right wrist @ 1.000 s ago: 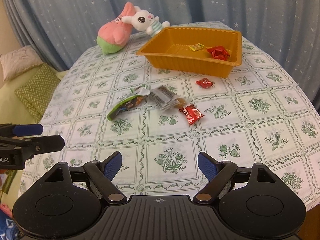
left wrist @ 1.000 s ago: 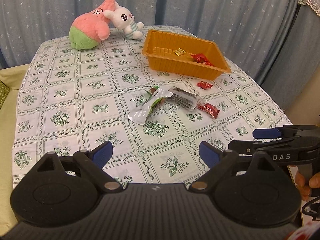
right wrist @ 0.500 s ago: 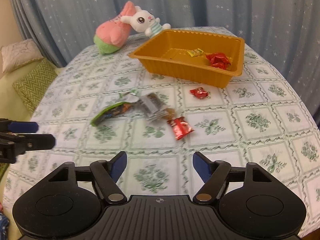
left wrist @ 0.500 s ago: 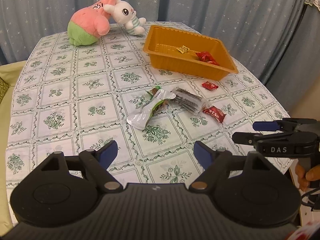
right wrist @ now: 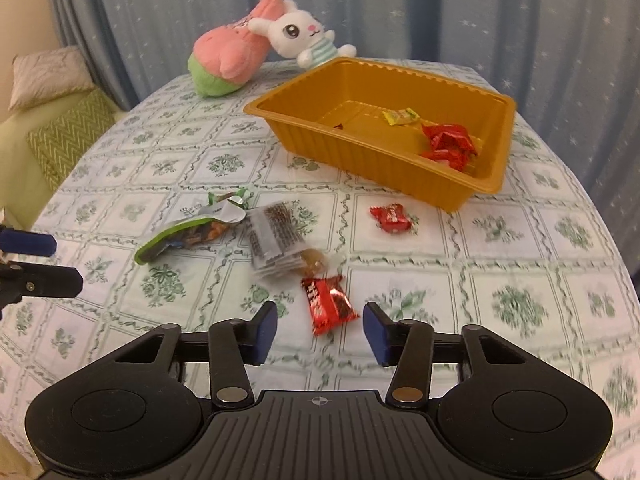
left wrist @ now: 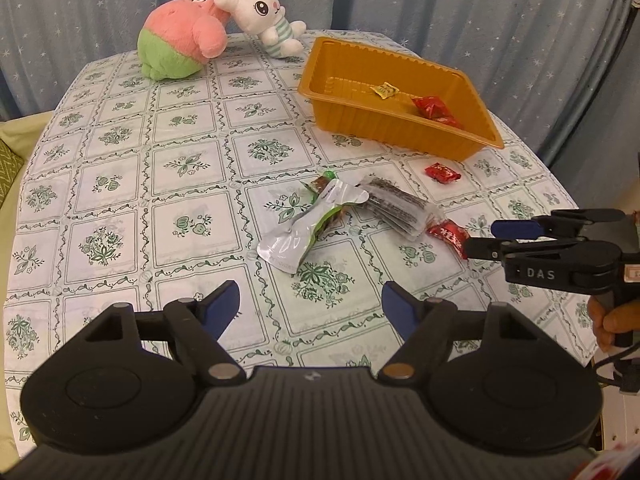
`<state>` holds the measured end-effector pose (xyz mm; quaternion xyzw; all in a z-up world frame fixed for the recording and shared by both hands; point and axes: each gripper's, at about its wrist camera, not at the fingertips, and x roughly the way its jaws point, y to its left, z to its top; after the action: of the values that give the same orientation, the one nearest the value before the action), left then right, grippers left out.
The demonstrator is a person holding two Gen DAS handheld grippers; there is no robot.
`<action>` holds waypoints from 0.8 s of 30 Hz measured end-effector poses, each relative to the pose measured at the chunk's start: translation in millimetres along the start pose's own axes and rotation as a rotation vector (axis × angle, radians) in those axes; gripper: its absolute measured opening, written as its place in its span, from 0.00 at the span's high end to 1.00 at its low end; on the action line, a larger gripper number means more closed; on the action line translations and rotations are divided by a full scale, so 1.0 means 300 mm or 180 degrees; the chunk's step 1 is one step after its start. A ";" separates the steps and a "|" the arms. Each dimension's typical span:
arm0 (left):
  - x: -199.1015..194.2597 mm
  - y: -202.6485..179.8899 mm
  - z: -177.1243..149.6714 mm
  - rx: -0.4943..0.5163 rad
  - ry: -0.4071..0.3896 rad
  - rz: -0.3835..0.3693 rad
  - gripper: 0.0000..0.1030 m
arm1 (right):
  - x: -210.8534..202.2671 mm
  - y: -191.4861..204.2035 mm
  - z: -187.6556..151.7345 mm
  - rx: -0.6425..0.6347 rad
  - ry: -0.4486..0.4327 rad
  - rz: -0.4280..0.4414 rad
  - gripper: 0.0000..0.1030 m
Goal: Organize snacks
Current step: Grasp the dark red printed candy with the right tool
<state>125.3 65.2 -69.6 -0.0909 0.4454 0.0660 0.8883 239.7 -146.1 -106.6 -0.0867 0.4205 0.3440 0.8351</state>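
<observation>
The right gripper [right wrist: 320,330], jaws just closing but not yet touching, is straddling the red foil-wrapped candy bar [right wrist: 329,305] lying on the green-patterned tablecloth [right wrist: 500,264] (short of the orange plastic tray [right wrist: 384,160]), while the left gripper [left wrist: 310,306], jaws apart and also just closing, is hovering empty.

Left gripper [left wrist: 311,306] open over the table [left wrist: 120,184] near edge, jaws just closing, nothing between. Silver pouch [left wrist: 308,228] mid-table. Orange tray [left wrist: 394,98] toward far right corner holds red candy [left wrist: 434,110].
</observation>
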 end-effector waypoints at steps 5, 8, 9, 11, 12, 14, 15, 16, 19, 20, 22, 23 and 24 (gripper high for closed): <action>0.023 0.002 0.012 -0.0028 0.0035 0.0034 0.28 | 0.058 -0.008 0.022 -0.0142 0.0072 0.0024 0.59; 0.033 0.006 0.018 -0.0047 0.0051 0.0055 0.29 | 0.087 -0.010 0.028 -0.0225 0.0114 0.0037 0.60; 0.035 0.006 0.021 -0.0052 0.0054 0.0061 0.29 | 0.096 -0.010 0.029 -0.0245 0.0128 0.0037 0.61; 0.040 0.007 0.024 -0.0058 0.0058 0.0070 0.29 | 0.111 -0.011 0.030 -0.0270 0.0154 0.0050 0.61; 0.042 0.008 0.025 -0.0061 0.0061 0.0075 0.29 | 0.116 -0.011 0.030 -0.0280 0.0163 0.0051 0.62; 0.047 0.008 0.027 -0.0063 0.0066 0.0083 0.29 | 0.126 -0.011 0.029 -0.0294 0.0184 0.0054 0.63; 0.049 0.007 0.027 -0.0053 0.0067 0.0092 0.30 | 0.129 -0.011 0.028 -0.0295 0.0190 0.0054 0.64; 0.051 0.005 0.027 -0.0039 0.0066 0.0101 0.30 | 0.133 -0.012 0.028 -0.0298 0.0199 0.0052 0.64; 0.058 0.002 0.028 -0.0008 0.0067 0.0103 0.30 | 0.142 -0.015 0.028 -0.0289 0.0208 0.0051 0.66; 0.063 0.001 0.028 0.0000 0.0068 0.0098 0.30 | 0.144 -0.015 0.028 -0.0283 0.0211 0.0053 0.66; 0.070 -0.003 0.027 0.0016 0.0077 0.0101 0.31 | 0.147 -0.015 0.026 -0.0287 0.0215 0.0047 0.67; 0.075 -0.005 0.027 0.0023 0.0084 0.0099 0.31 | 0.147 -0.014 0.025 -0.0299 0.0207 0.0041 0.68; 0.078 -0.006 0.027 0.0029 0.0089 0.0096 0.32 | 0.147 -0.014 0.024 -0.0309 0.0202 0.0033 0.69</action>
<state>145.9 66.0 -83.4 -0.0811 0.4594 0.0760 0.8813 265.0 -123.8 -136.3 -0.1357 0.4301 0.3654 0.8143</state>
